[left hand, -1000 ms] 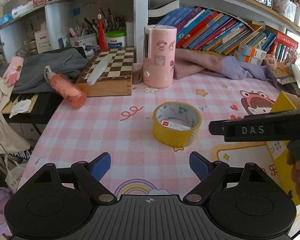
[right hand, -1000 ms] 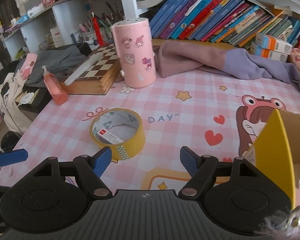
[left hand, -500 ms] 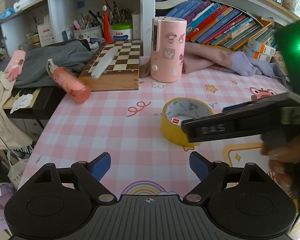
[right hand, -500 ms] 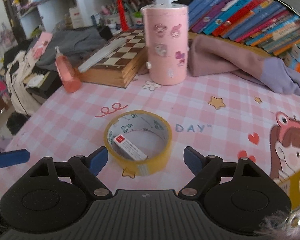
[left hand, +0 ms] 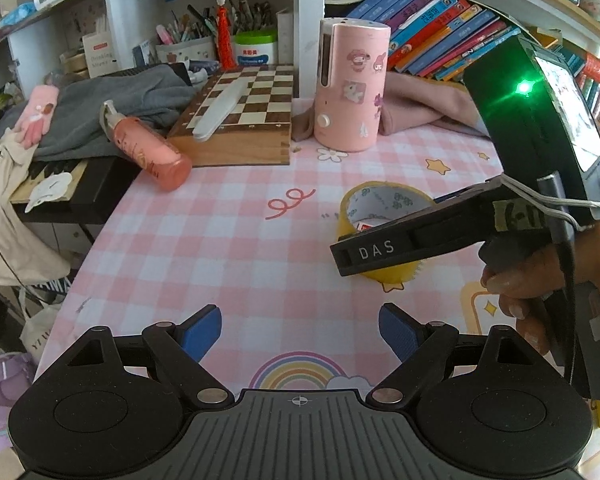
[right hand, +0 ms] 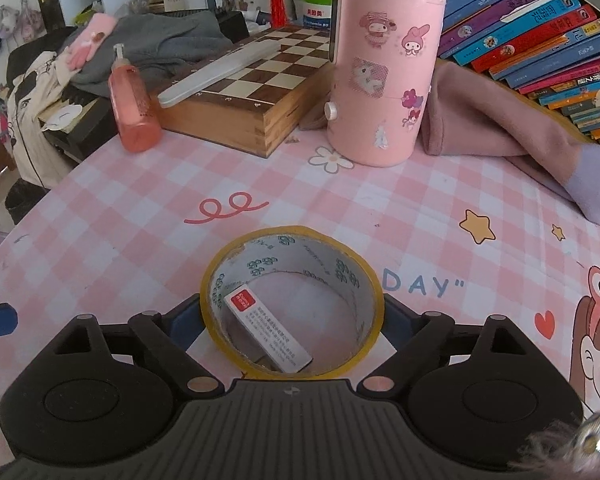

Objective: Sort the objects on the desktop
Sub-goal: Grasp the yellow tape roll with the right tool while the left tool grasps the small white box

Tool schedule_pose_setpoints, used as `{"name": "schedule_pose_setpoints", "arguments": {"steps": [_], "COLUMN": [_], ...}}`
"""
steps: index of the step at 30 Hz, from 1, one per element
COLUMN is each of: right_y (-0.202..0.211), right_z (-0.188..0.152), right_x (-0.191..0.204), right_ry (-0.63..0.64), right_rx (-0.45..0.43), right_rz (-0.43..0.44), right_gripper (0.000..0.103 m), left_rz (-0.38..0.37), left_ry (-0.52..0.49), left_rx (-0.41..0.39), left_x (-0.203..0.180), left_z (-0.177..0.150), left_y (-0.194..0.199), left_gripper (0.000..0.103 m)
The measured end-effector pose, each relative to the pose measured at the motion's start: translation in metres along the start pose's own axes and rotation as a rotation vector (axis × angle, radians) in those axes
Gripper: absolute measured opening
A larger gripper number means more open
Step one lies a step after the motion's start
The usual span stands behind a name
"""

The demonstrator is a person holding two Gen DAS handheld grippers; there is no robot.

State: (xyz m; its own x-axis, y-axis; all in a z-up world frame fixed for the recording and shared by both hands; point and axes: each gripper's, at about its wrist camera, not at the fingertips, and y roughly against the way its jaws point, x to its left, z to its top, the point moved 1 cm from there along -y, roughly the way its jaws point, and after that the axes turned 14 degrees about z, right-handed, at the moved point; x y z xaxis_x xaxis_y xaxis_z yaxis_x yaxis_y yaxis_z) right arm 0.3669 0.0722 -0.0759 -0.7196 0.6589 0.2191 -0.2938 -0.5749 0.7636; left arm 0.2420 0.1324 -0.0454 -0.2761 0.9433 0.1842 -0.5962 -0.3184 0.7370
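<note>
Right gripper (right hand: 292,316), jaws just opened wider, has dropped to straddle the yellow tape roll (right hand: 292,300) without pinching yet, grasp looks imminent; left gripper (left hand: 300,330) spread, empty.

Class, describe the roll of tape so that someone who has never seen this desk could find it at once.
Start at the tall pink sticker-covered canister by the chessboard. In front of it, on the pink checked tablecloth, lies the tape roll, flat. It is the only yellow ring, with a small red-and-white box inside.
</note>
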Motion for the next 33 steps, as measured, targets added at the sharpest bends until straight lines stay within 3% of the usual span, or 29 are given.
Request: {"name": "schedule_pose_setpoints", "arguments": {"steps": [2,8,13,20,33], "right_y": [0.003,0.047,0.090,0.123,0.134], "right_z": [0.000,0.005,0.001,-0.025,-0.038], "right_x": [0.000,-0.002,-0.018,-0.055,-0.066], "right_ry": [-0.007,-0.048,-0.123,-0.253,-0.270], "right_rx": [-0.014,-0.210,-0.322,-0.306,-0.300], "right_rz": [0.008,0.044,-0.043,-0.159,-0.192], "right_gripper": [0.088,0.088,0.088,0.088,0.088], "left_rz": [-0.002,-0.028,-0.078,-0.160,-0.178], "left_ry": [-0.003,-0.036,-0.066,-0.137,-0.188], "left_rx": [-0.003,-0.022,-0.034,-0.073,-0.092], "left_x": [-0.001,-0.011,-0.025,-0.056,-0.078], "left_z": [0.002,0.009,0.017,0.026,0.031], "left_y": [-0.001,-0.005,-0.013,-0.026,-0.055], "left_gripper": [0.088,0.088,0.088,0.088,0.087]}}
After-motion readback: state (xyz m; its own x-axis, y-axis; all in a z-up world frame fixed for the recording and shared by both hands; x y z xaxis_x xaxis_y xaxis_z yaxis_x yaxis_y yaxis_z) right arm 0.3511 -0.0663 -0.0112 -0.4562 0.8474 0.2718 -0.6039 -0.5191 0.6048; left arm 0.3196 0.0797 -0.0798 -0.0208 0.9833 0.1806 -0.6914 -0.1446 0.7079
